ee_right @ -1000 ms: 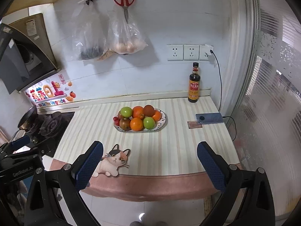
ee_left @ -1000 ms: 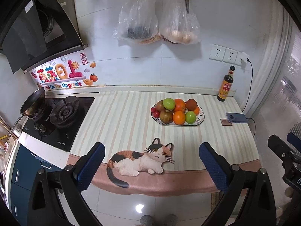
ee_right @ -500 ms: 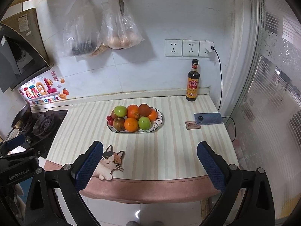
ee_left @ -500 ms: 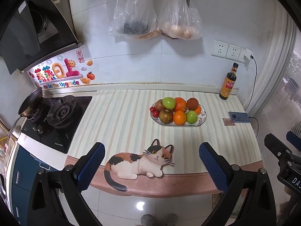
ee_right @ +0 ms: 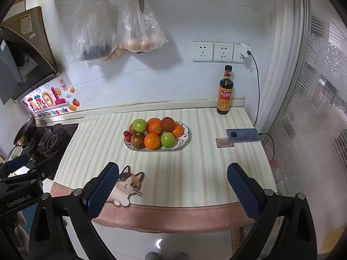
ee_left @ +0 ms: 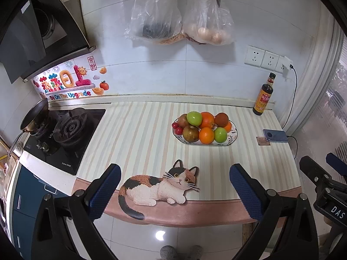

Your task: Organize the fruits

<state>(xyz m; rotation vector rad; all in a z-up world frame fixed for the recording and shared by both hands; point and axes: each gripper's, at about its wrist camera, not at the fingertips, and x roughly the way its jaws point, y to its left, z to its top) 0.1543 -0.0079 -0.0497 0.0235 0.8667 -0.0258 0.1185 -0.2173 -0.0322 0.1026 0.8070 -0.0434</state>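
An oval patterned plate (ee_left: 232, 138) (ee_right: 185, 139) stands on the striped counter mat, piled with fruit: oranges (ee_left: 206, 135) (ee_right: 152, 141), green apples (ee_left: 194, 118) (ee_right: 167, 139), brownish fruits (ee_left: 190, 133) (ee_right: 138, 140) and red cherries (ee_left: 176, 128) (ee_right: 126, 136). My left gripper (ee_left: 174, 189) is open and empty, held in front of the counter's front edge. My right gripper (ee_right: 172, 188) is open and empty, also short of the counter. Both are well back from the plate.
A gas hob (ee_left: 65, 133) with a pan (ee_left: 34, 117) is at the left. A sauce bottle (ee_right: 225, 91), a charging phone (ee_right: 243, 134) and a small card (ee_right: 224, 142) are at the right. Bags (ee_right: 141, 30) and scissors hang on the wall. A cat figure (ee_left: 160, 186) decorates the mat.
Both grippers have moved forward toward the counter, so the plate and mat look larger and nearer. Both stay open and empty.
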